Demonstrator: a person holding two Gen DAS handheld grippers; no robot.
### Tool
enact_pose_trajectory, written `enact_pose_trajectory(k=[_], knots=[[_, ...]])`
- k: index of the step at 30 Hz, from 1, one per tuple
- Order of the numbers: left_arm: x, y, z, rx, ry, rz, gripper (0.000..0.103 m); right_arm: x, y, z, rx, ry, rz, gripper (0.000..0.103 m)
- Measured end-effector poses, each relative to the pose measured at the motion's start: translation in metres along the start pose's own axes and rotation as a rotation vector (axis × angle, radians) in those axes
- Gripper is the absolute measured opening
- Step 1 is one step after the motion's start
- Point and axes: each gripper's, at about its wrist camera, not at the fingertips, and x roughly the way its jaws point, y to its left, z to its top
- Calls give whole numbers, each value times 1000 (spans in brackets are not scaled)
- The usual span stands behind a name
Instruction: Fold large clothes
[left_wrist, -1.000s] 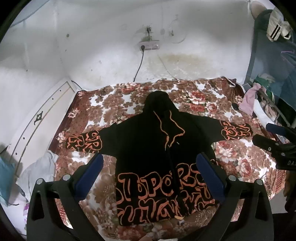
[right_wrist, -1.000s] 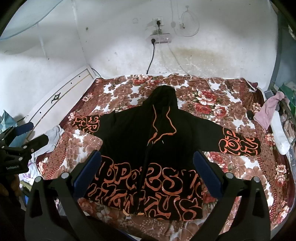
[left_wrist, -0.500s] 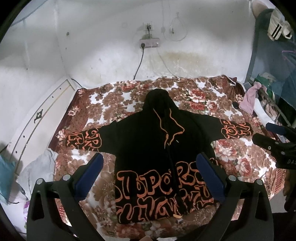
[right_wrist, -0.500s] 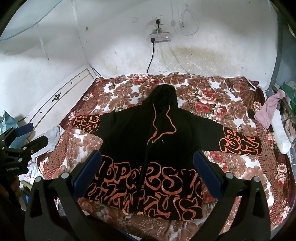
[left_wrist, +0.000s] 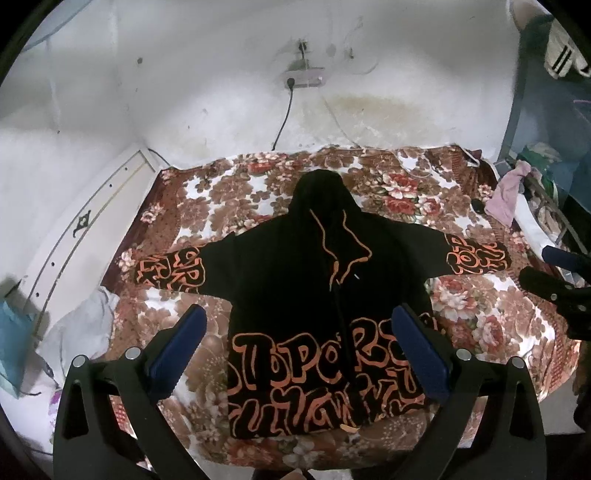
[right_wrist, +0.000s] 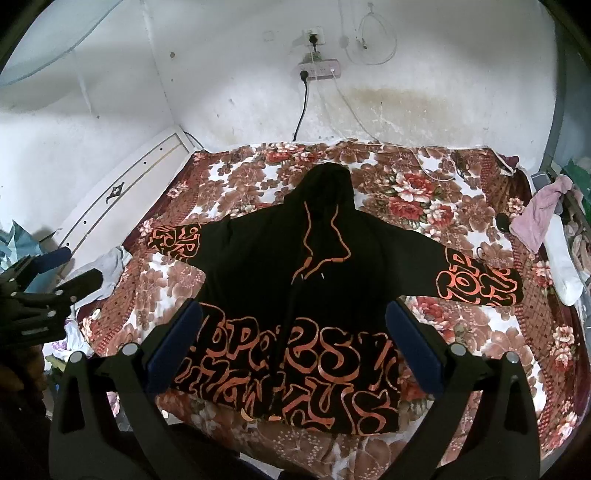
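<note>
From the left wrist, a black hoodie (left_wrist: 295, 288) with orange lettering is seen spread flat, sleeves out, on a floral blanket (left_wrist: 229, 192). The left gripper (left_wrist: 299, 347) is held released above it, empty.

From the right wrist, the right gripper (right_wrist: 295, 339) is likewise spread wide, empty; a white cable (right_wrist: 424, 162) on the blanket is clear only here.
</note>
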Motion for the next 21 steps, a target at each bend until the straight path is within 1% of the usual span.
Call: enact_pose_trajectory(k=[5, 7, 10, 12, 15, 18, 20, 21], knots=[[1, -20, 14, 0, 24, 16, 98, 0, -23, 3, 17, 31, 19, 99], [5, -27, 20, 7, 31, 20, 98, 4, -30, 6, 28, 46, 17, 98], [14, -28, 32, 12, 51, 20, 98, 17, -40, 17, 56, 72, 16, 99], [24, -23, 41, 8, 65, 15, 98, 28, -46, 27, 70, 79, 6, 98], [50, -8, 55, 21, 86, -6, 98, 50, -47, 41, 73, 95, -13, 99], [81, 12, 69, 21, 94, -48, 98, 76, -46, 59, 73, 113, -51, 99], [104, 26, 80, 23, 101, -65, 98, 95, -42, 75, 76, 116, -95, 99], [121, 34, 88, 20, 113, -94, 98, 104, -41, 81, 78, 122, -105, 99]])
